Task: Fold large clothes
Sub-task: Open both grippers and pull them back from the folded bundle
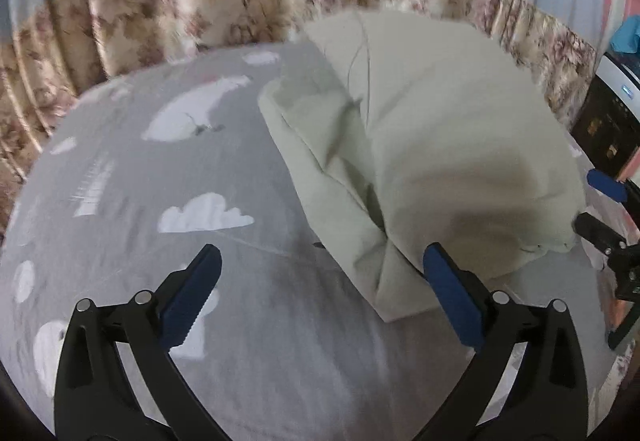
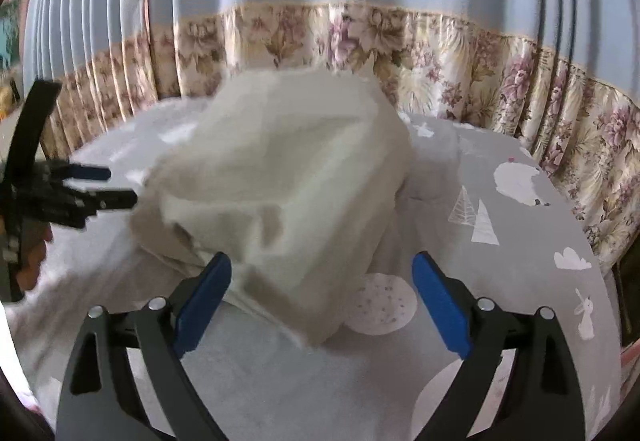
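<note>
The pale garment (image 1: 432,145) lies on the bed (image 1: 168,169) in a thick, uneven bundle, several layers stacked, its near edges loose and creased.

Risks, as I judge them: the bundle is lumpy, not flat, so a further fold over it may trap air and skew the edges. A bite at the near corner may take only the top layer and peel the stack apart. Dragging it may also pull the grey printed bedsheet (image 2: 500,281) into wrinkles beneath it. Both views are blurred, so edge positions are uncertain.

My left tongs (image 1: 322,273) stand wide and hold nothing; the right-hand pad sits over the garment's near corner, though I cannot tell if it touches. My right tongs (image 2: 322,277) stand wide, gripping nothing; the garment's near edge lies between the pads, with no pad pressing on it. The flowered curtain (image 2: 460,61) hangs behind the bed.
</note>
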The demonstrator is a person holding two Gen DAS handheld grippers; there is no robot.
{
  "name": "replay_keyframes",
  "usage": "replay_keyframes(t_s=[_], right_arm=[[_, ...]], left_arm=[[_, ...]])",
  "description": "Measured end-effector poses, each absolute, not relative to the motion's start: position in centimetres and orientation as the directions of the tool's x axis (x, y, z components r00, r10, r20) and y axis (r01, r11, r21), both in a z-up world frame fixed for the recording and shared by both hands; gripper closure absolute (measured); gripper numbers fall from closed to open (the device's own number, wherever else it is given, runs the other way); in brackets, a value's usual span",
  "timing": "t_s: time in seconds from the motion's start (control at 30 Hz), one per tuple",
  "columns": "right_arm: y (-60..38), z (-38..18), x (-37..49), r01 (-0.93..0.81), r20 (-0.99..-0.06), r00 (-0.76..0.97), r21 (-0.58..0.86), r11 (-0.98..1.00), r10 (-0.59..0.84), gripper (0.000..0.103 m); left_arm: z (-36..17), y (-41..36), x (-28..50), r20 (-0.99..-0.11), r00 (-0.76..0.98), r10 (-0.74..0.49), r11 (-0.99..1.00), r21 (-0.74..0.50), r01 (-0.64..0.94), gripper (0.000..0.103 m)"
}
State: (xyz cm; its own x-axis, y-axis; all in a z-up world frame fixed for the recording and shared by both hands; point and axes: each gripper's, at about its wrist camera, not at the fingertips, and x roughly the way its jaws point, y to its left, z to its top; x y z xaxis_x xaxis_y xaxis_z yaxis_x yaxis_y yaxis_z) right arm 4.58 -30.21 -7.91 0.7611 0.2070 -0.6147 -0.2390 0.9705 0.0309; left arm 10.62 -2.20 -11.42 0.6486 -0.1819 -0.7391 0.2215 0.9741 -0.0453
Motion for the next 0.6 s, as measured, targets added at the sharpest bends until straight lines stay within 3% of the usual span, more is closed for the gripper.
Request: replay_keyframes(t_s=[0.13,0.23,0.33,0.4,0.47,0.6], right_arm=[[-29.8,-6.6,2.6,-0.186,-0.54,0.816,0.097,0.978,0.209,0.002],[-29.2,-6.1,1.8,-0.079,-0.52,0.846,0.099,0.992,0.119,0.002],[-28.3,-6.1,1.6,-0.021,-0.551,0.833,0.065,0.998,0.054,0.002],[-27.3,-6.3,0.7,0.024,-0.509,0.861,0.012,1.0,-0.015,0.002],[-26.7,-6.5,-0.4,0.04,-0.454,0.89,-0.005,0.999,-0.038,0.002],[-26.4,-6.5,-1.4,0.029,-0.45,0.893,0.05,0.998,-0.003,0.002]], left_arm=[[-10.0,-2.4,7.8,-0.707,0.692,-0.145,0.986,-0.041,0.164,0.003],[-9.5,-2.8,5.9,-0.684,0.724,-0.092,0.992,0.001,0.127,0.003],[-9.0,-2.9,4.1,-0.638,0.77,-0.016,0.995,0.062,0.073,0.003],[-8.7,-3.1,2.8,-0.598,0.801,0.021,0.995,0.092,0.042,0.003],[-8.5,-3.3,1.7,-0.565,0.824,0.048,0.994,0.109,0.017,0.003],[-8.2,-3.7,-0.3,-0.501,0.861,0.086,0.99,0.138,-0.019,0.003]])
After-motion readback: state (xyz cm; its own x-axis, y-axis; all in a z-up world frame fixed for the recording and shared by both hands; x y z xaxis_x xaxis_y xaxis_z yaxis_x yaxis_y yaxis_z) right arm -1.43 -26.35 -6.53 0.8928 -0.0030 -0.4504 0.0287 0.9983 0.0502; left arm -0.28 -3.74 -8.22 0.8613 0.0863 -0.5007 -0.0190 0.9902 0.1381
